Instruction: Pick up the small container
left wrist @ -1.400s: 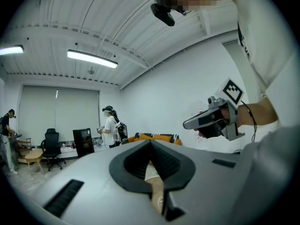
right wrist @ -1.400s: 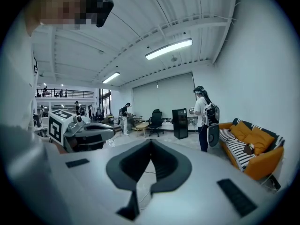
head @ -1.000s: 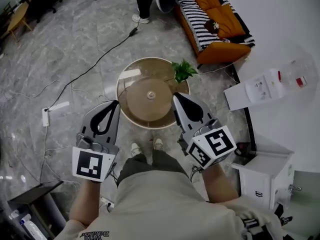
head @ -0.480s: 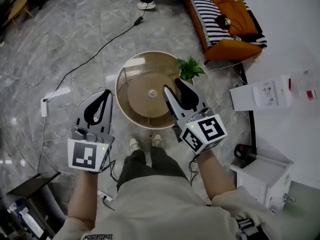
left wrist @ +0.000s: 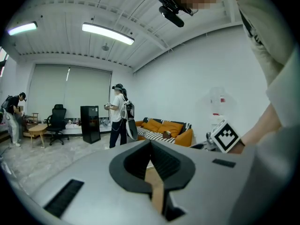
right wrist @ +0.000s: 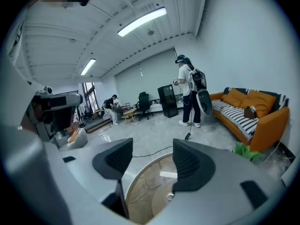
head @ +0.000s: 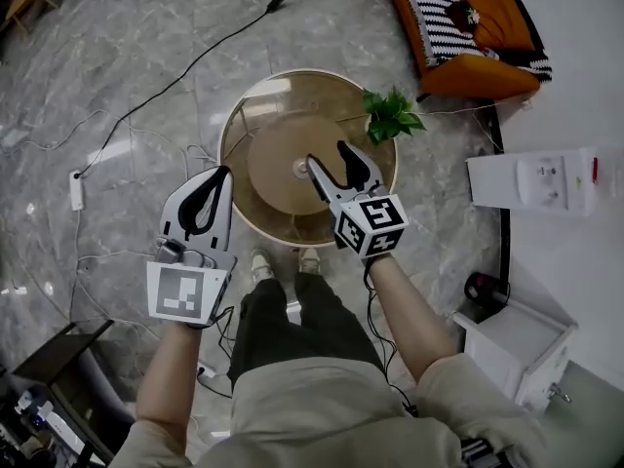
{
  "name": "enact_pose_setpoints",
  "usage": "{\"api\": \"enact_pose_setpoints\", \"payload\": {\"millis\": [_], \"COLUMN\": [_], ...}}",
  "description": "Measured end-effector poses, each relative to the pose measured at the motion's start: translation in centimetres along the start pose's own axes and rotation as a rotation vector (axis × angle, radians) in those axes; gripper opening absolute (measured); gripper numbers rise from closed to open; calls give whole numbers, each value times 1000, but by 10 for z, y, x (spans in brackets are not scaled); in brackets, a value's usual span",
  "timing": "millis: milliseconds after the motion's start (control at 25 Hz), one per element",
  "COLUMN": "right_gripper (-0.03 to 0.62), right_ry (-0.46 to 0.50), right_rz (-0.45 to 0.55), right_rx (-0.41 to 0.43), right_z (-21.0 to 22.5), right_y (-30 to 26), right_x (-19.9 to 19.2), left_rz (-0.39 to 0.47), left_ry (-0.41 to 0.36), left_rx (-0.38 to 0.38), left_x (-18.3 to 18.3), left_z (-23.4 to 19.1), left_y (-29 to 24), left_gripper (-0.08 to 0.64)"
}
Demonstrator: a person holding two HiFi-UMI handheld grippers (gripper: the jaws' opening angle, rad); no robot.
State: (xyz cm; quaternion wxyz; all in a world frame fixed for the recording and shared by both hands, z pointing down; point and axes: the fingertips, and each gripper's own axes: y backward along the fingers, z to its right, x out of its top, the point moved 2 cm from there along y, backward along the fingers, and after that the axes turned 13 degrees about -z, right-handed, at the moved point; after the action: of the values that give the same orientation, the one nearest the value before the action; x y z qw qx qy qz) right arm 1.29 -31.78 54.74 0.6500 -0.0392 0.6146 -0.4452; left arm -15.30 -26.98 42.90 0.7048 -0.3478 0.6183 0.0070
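Change since a sec ago, L to R: L tool (head: pixel 222 175) barely shifts. It hangs over the floor just off the desk's (head: pixel 255 115) left edge. L gripper view shows its jaws (left wrist: pixel 151 146) pressed together w/ nothing btwn them, so it's closed and empty; looks like it's on standby.

Container (head: pixel 300 169) = the small pale round thing at desk centre (prob.; too small to be sure). It sits on the desk where it was, untouched.

R tool (head: pixel 329 159) is the big change. It was at the desk's near-right rim, jaws together; now it's out over the desk centre and its jaws are opening. R gripper view (right wrist: pixel 152 159) shows only glass and floor in the gap. The container (right wrist: pixel 171 197) lies low in that view, beneath the right-hand jaw, apart from both pads. In head view it sits just beside the tool's left jaw tip.

Meaning: approach w/ pre-grasp opening, nothing gripped yet. My guess is the tool needs to drop and centre the gap on the container before closing.

Further R: plant (head: pixel 392 117) at the desk's far-right rim, sofa (head: pixel 478 27), white unit (head: pixel 546 178).

Writing: none legible. Cubes on both tools carry square b/w codes only, no letters. White unit shows small marks, too small to read.
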Motion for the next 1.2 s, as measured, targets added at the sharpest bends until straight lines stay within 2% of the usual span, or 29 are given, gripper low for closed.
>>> {"api": "enact_pose_setpoints", "payload": {"millis": [320, 480, 600, 880, 1080, 1200], "right_gripper": [266, 288, 309, 328, 334, 336], "right_ry": [-20, -38, -15, 46, 95, 103], "right_rz": [-100, -140, -156, -151, -159, -183], "right_rx": [-22, -48, -59, -20, 12, -4], "right_z": [45, 60, 69, 77, 70, 71], "right_y": [-95, -137, -164, -208, -222, -231], "right_x": [-117, -166, -196, -232, -241, -252], "left_rz": [-104, -161, -189, -247, -273, -281], "left_ry": [26, 53, 58, 128, 130, 128], "left_rx": [-41, -67, -86, -111, -117, -123], "left_x": [-105, -157, -188, -244, -265, -273], "left_z": [13, 21, 28, 30, 31, 34], "left_y": [-74, -110, -132, -164, -173, -175], "left_gripper": [5, 5, 5, 5, 5, 5]}}
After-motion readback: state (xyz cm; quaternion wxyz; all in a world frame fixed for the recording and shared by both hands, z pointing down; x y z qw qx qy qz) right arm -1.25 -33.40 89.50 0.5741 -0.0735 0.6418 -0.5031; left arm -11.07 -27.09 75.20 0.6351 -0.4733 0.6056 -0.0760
